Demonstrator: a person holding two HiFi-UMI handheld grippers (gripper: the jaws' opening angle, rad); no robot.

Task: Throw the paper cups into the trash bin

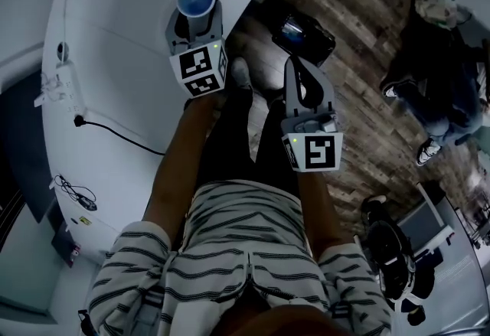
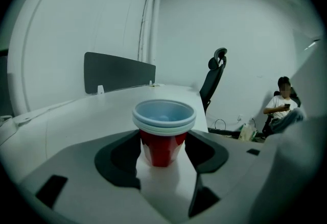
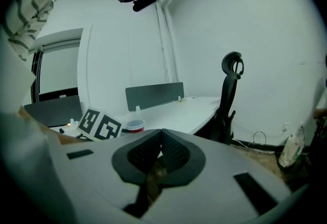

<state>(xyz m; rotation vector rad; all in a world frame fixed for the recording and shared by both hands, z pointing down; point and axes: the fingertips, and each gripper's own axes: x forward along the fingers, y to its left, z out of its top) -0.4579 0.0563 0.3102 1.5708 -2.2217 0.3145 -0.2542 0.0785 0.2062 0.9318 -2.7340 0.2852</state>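
Left gripper (image 1: pixel 197 19): jaws spread wide, bracketing a nested stack of paper cups (image 2: pixel 163 139). The stack is red outside and pale inside, with several rims showing. It stands upright on the white counter (image 2: pixel 76 121), not lifted. The pads sit just beside the red wall on both sides. No dent or squeeze is visible, so I read this as no grip yet.

Right gripper (image 3: pixel 161 152): jaws closed together, nothing between them. It hangs over the wooden floor (image 1: pixel 360 74), clear of the counter.

Bin: a dark glossy object (image 1: pixel 304 36) lies on the floor beyond the right gripper. I cannot tell whether it is the trash bin.

Likely risks from here:
- One pad may land before the other. The stack is light and would slide or tip rather than centre itself.
- The cups stand near the counter's curved edge on the floor side, so a sideways shove could send them over it.
- The wall tapers. If the pads close low, the cups may squirt upward out of the pinch.
- Too hard a close would buckle the thin paper and weaken the hold.
- Only the outer cup would be gripped. Tilting during the carry could let the inner ones drop out short of the bin
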